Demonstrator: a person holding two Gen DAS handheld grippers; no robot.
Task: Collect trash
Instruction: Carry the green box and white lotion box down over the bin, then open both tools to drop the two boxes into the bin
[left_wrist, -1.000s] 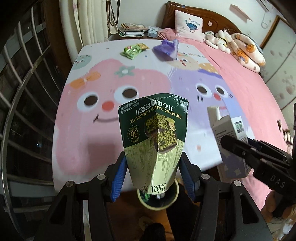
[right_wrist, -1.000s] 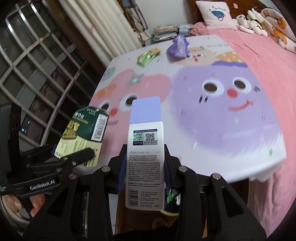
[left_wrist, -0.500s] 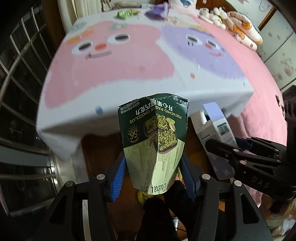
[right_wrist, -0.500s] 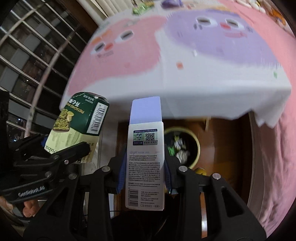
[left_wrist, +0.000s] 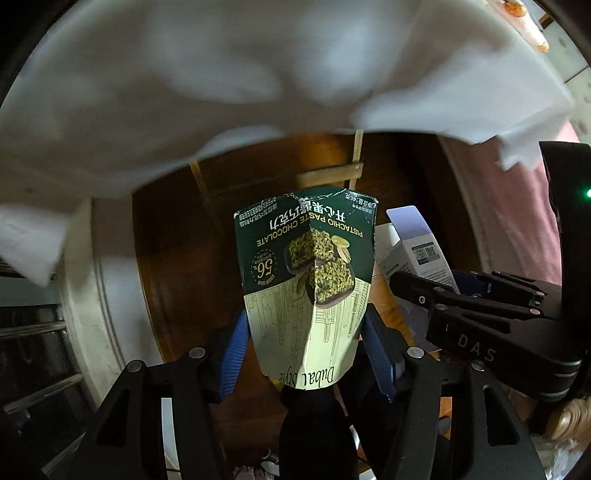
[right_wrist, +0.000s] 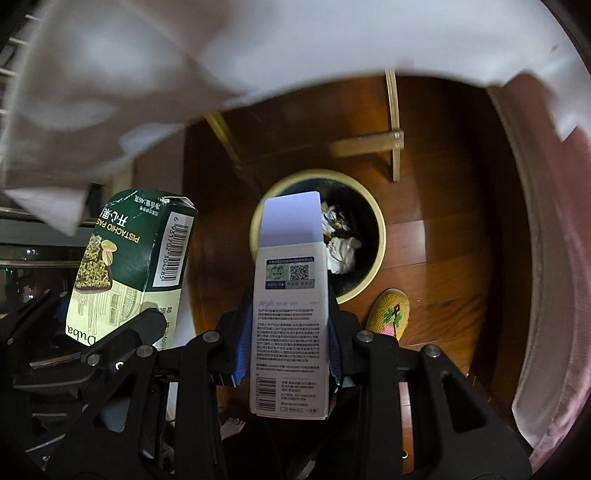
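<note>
Left wrist view: your left gripper (left_wrist: 308, 354) carries the pistachio chocolate box (left_wrist: 306, 273) between its blue fingers (left_wrist: 232, 362). The jaws have just been opening; the box sits between them, with a narrow gap showing at the left pad, so treat the hold as loosening. The waste bin is hidden behind the box here. The right gripper (left_wrist: 436, 291), with its white carton (left_wrist: 417, 251), lies just beside the fingers on their right.

Right wrist view: your right gripper (right_wrist: 286, 354) is clamped on the white carton (right_wrist: 290, 306), both pads pressing its sides. The waste bin (right_wrist: 376, 229) sits beyond the fingertips, partly covered by the carton and already holding crumpled paper. A slipper (right_wrist: 388, 312) lies to the right of the fingers, close to the bin rim.

Centre each item over the bin mouth before you release, clear of the rim and the slipper.
</note>
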